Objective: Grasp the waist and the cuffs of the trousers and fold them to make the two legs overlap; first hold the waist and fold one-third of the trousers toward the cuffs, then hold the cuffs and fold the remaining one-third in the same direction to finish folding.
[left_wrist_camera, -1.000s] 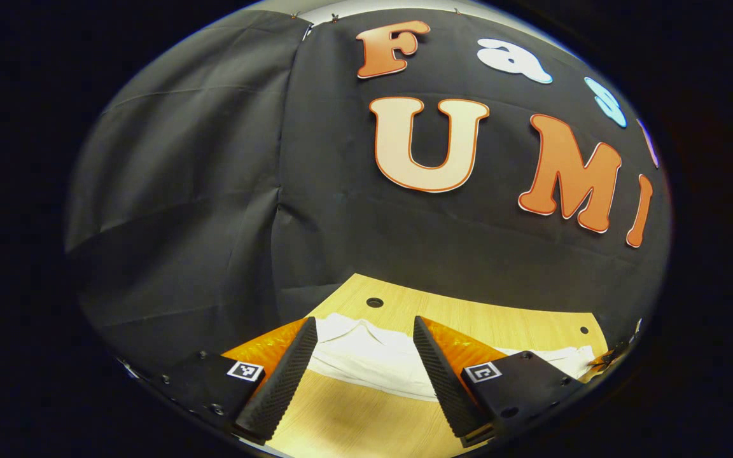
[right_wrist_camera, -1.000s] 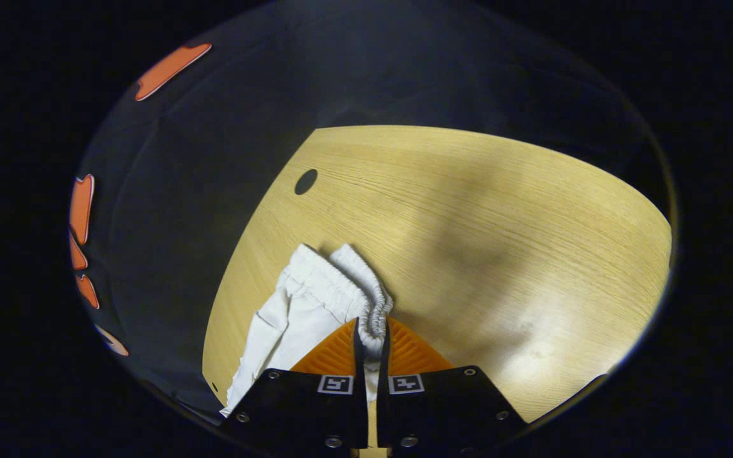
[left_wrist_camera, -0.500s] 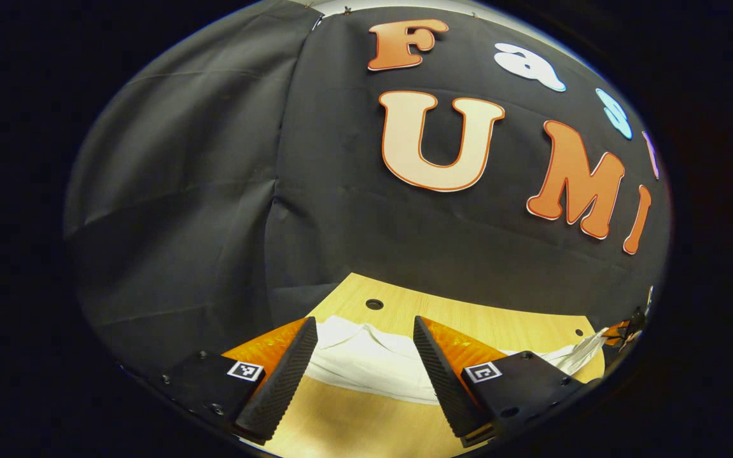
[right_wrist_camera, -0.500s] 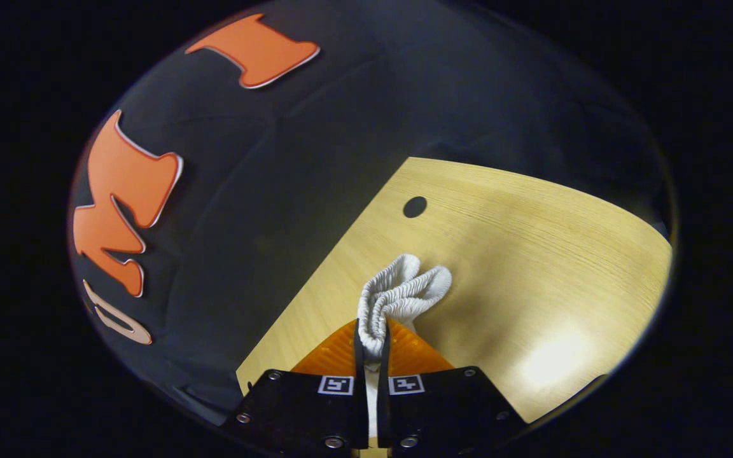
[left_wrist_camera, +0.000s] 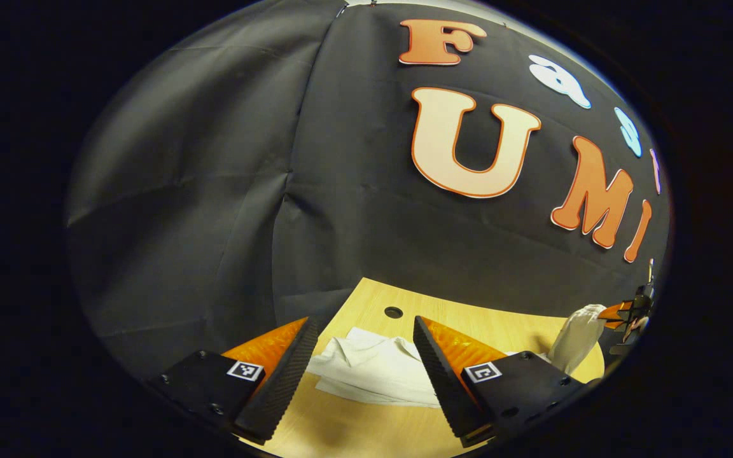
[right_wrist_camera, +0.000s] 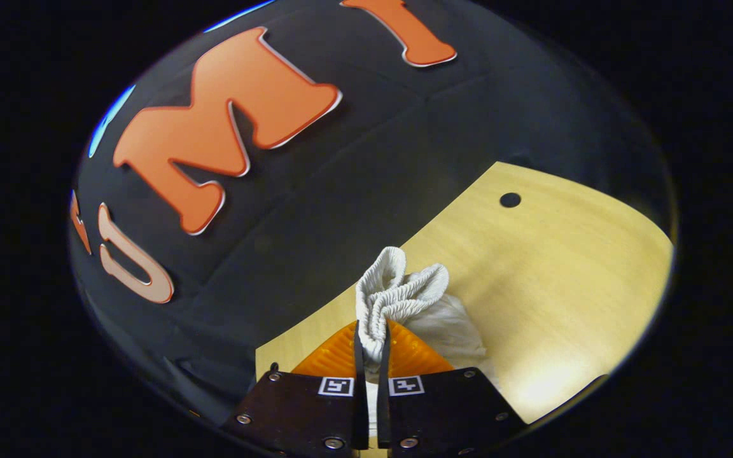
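Note:
White trousers (left_wrist_camera: pixel 366 372) lie on the wooden table (left_wrist_camera: pixel 468 321), their cuff end showing between the fingers of my left gripper (left_wrist_camera: pixel 363 362), which stands open just above and short of the cloth. In the right gripper view my right gripper (right_wrist_camera: pixel 368 337) is shut on the gathered elastic waist (right_wrist_camera: pixel 398 292), lifted off the table with cloth hanging below. At the far right of the left gripper view that raised waist (left_wrist_camera: pixel 575 340) hangs from the right gripper (left_wrist_camera: pixel 624 315).
The black cloth wall (left_wrist_camera: pixel 214 191) stands close behind the table. A round hole (left_wrist_camera: pixel 393 312) is in the tabletop near the cuffs, another hole (right_wrist_camera: pixel 509 200) at the far right. Bare wood (right_wrist_camera: pixel 570 286) lies to the right of the waist.
My right gripper has lifted the waist off the table and turned toward the wall. The trousers near the left gripper have bunched up and slid; the left gripper stays open.

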